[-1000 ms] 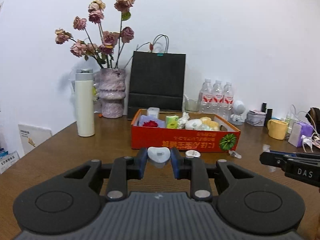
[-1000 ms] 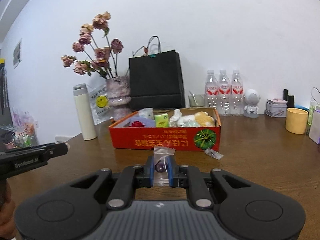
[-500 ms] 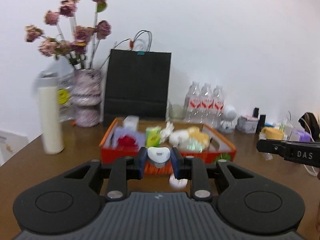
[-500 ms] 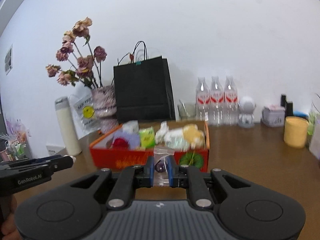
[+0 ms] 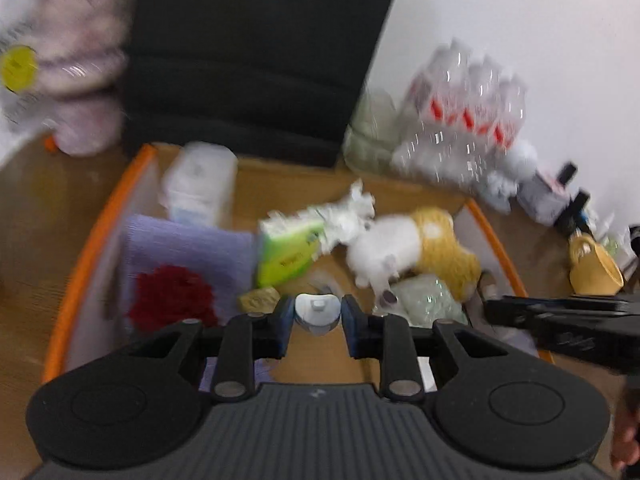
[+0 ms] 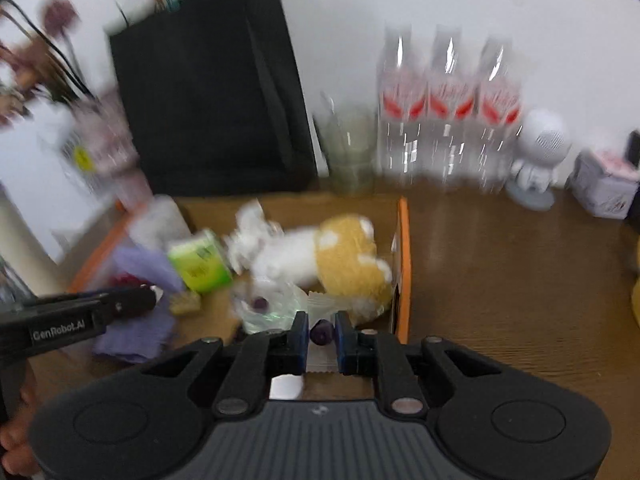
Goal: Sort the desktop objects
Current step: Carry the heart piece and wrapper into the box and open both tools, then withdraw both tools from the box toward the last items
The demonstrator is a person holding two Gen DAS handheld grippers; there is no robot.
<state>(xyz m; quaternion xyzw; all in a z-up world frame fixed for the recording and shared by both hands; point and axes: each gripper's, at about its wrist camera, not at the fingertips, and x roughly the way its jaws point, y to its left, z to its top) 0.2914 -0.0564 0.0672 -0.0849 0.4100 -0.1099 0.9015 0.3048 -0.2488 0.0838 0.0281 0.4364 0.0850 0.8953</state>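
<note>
Over the orange box (image 5: pixel 96 236), the left gripper (image 5: pixel 316 314) clamps a small white piece (image 5: pixel 316 312) and the right gripper (image 6: pixel 322 332) a clear bag (image 6: pixel 320 354); releasing near the right rim risks spilling outside

black paper bag (image 6: pixel 208 108) upright at the wall, glass (image 6: pixel 352 156) just right of it, then three water bottles (image 6: pixel 450 120) in a row. white robot figure (image 6: pixel 538 152) and small tin (image 6: pixel 606 188) further right. yellow mug (image 5: pixel 594 268) on the desk (image 6: pixel 500 280).
</note>
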